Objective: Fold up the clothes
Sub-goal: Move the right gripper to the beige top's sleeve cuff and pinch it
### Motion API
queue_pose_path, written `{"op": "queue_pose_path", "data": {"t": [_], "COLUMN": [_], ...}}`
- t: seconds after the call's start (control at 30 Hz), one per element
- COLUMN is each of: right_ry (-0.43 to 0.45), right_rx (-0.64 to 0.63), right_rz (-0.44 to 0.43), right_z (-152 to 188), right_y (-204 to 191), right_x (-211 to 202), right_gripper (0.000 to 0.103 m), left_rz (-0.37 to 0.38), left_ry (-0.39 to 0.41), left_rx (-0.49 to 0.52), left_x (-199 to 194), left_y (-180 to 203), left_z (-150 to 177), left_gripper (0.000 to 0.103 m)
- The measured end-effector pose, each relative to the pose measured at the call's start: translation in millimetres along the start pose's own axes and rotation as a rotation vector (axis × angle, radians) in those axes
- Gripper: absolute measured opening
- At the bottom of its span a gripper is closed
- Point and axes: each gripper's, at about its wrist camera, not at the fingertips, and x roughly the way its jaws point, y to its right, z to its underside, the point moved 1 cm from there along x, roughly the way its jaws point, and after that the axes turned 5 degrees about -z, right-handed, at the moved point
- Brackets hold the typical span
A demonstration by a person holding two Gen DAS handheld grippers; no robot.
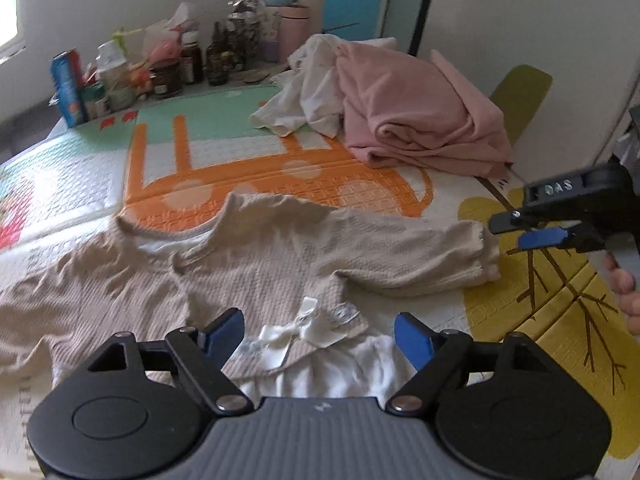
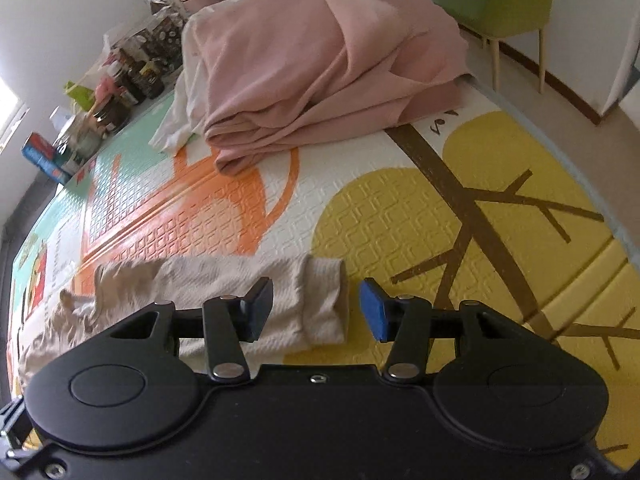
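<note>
Left wrist view. A beige waffle-knit top (image 1: 248,264) lies spread, front up, on a patterned play mat (image 1: 100,184) covering the bench; its neckline faces away and one long sleeve (image 1: 420,252) reaches toward the yellow tree print. The left gripper (image 1: 319,336) hangs over the hem with its jaws spread wide and clear of the cloth, framing a cream bow (image 1: 296,328) and white underlayer. The right gripper (image 1: 532,232) shows side-on beside the sleeve cuff. A pink garment (image 1: 416,116) and a white garment (image 1: 308,96) are heaped behind, with bottles and jars (image 1: 160,68) near the wall.

Right wrist view. The right gripper (image 2: 316,308) is partly spread, its jaws straddling the sleeve cuff (image 2: 324,300) without pressing it. The pink garment (image 2: 312,64) lies well beyond; a green chair (image 2: 508,4) stands off the bench.

Risks, as judged. Closing at the cuff's very edge could catch one layer only, so the sleeve slips or twists during the fold. The left gripper might snag the bow rather than the hem, bunching the body. Uneven lifting would skew the fold.
</note>
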Motion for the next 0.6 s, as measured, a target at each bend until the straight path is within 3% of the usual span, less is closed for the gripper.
{"op": "queue_pose_path", "data": {"t": [0.33, 0.53, 0.6], "right_ry": [-0.024, -0.025, -0.027], "right_rx": [0.023, 0.034, 0.041], "right_rz": [-0.012, -0.032, -0.034], "right_z": [-5.8, -4.8, -4.5], "right_y": [7.1, 7.4, 6.8], "right_x": [28.2, 37.0, 39.5], "right_gripper": [0.047, 0.045, 0.039], "left_rz": [0.034, 0.150, 0.192], "left_ry": [0.027, 0.016, 0.012], "left_rx": [0.124, 0.107, 0.100], "left_x": [24.0, 34.7, 37.6], "left_y": [26.3, 28.8, 29.7], "left_z": [1.7, 4.1, 4.9], "left_gripper": [0.084, 0.086, 0.087]}}
